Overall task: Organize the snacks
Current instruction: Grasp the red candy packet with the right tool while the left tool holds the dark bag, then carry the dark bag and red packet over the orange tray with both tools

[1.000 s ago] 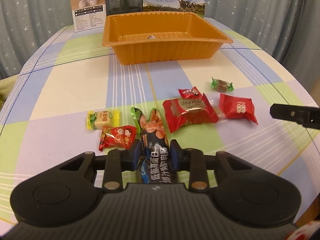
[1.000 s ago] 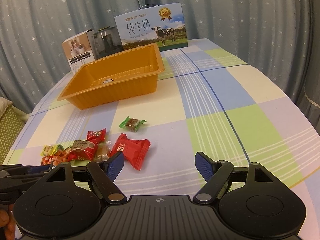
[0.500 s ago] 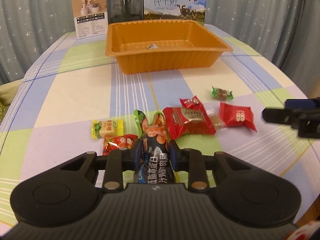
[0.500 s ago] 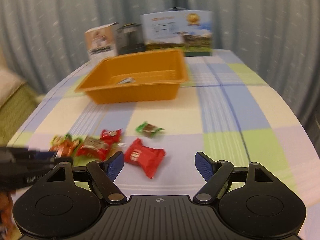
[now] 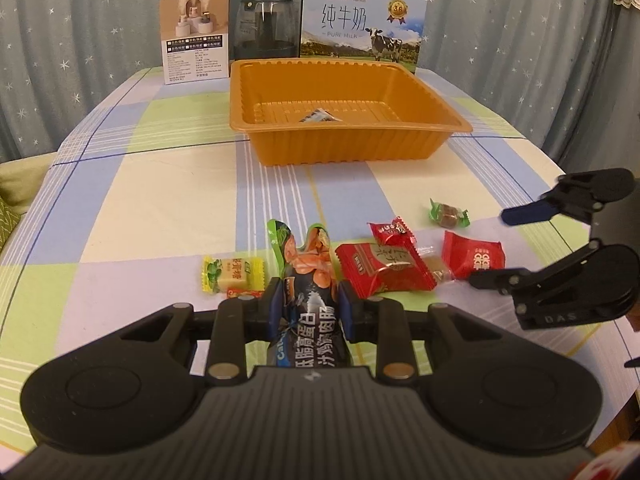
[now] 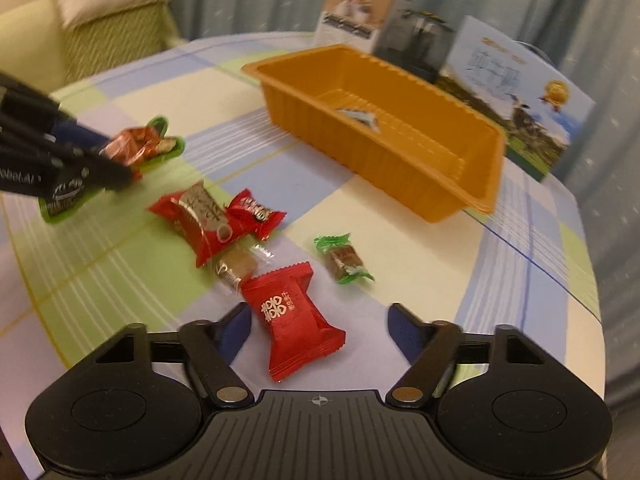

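Snacks in crinkly wrappers (image 5: 384, 270) lie near the checked table's (image 5: 168, 196) front edge; the ribbed orange plastic tray (image 5: 340, 120) toward the far edge holds one small silvery packet (image 5: 318, 116). Left gripper (image 5: 310, 300) pinches a long dark-and-green snack pouch (image 5: 306, 280); right gripper (image 6: 318, 326), jaws apart and just closing, straddles a square red foil candy (image 6: 290, 320) without pressing it.

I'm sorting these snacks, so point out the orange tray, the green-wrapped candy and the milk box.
orange tray (image 5: 344, 148), left wrist view, front wall.
green-wrapped candy (image 6: 343, 258), right wrist view, brown middle.
milk box (image 5: 360, 26), left wrist view, printed front.
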Tool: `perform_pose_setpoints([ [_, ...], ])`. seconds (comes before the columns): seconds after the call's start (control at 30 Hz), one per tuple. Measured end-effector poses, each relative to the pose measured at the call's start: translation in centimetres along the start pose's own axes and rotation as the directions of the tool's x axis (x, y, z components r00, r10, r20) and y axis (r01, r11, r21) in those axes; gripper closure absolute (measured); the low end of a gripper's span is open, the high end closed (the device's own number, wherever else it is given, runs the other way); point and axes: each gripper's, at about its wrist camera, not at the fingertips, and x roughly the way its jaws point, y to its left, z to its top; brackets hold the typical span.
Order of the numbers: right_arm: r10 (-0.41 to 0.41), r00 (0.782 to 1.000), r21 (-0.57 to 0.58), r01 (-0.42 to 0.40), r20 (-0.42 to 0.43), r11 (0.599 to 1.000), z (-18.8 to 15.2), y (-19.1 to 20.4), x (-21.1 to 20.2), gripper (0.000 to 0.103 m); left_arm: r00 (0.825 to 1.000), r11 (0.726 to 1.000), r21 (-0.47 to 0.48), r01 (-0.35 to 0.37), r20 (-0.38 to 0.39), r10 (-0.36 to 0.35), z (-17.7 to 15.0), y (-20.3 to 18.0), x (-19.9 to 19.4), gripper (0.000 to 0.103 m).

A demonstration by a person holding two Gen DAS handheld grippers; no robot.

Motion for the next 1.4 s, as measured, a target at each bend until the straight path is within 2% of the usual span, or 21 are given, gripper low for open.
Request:
perform_pose_setpoints([
  [0.13, 0.034, 0.999, 0.048, -0.033, -0.004, 0.998, 0.0, -0.7, 0.5, 0.053, 1.000, 1.000, -0.018, 0.011, -0.004, -0.011, 0.0, 0.2, 0.2, 0.077],
  [0.27, 0.046, 0.999, 0.049, -0.046, -0.014, 0.998, 0.3, -0.2, 0.1, 0.062, 1.000, 1.000, -0.026, 0.017, -0.006, -0.017, 0.1, 0.2, 0.3, 0.077],
  [0.33, 0.083, 0.996, 0.100, -0.080, -0.025, 0.992, 0.3, -0.2, -0.3, 0.070, 1.000, 0.999, -0.029, 0.023, -0.007, -0.023, 0.1, 0.3, 0.2, 0.077],
  [0.6, 0.095, 0.995, 0.185, -0.092, -0.008, 0.978, 0.1, 0.4, -1.3, 0.072, 1.000, 0.999, -0.036, 0.024, -0.004, -0.024, 0.1, 0.3, 0.1, 0.077],
  [0.9, -0.005, 0.997, 0.301, -0.019, 0.078, 0.954, 0.6, -1.3, -3.9, 0.072, 0.999, 0.999, -0.031, 0.043, 0.004, -0.043, 0.8, 0.1, -0.2, 0.077],
  [1.13, -0.089, 0.982, 0.408, 0.014, 0.165, 0.913, 1.9, -2.8, -5.7, 0.072, 0.997, 0.997, -0.030, 0.066, 0.036, -0.065, 3.4, 0.0, -0.3, 0.077],
  [1.4, -0.141, 0.971, 0.502, 0.026, 0.193, 0.864, 3.6, -4.4, -6.3, 0.072, 0.996, 0.999, 0.013, 0.047, 0.074, -0.048, 7.3, 0.2, 0.5, 0.077],
])
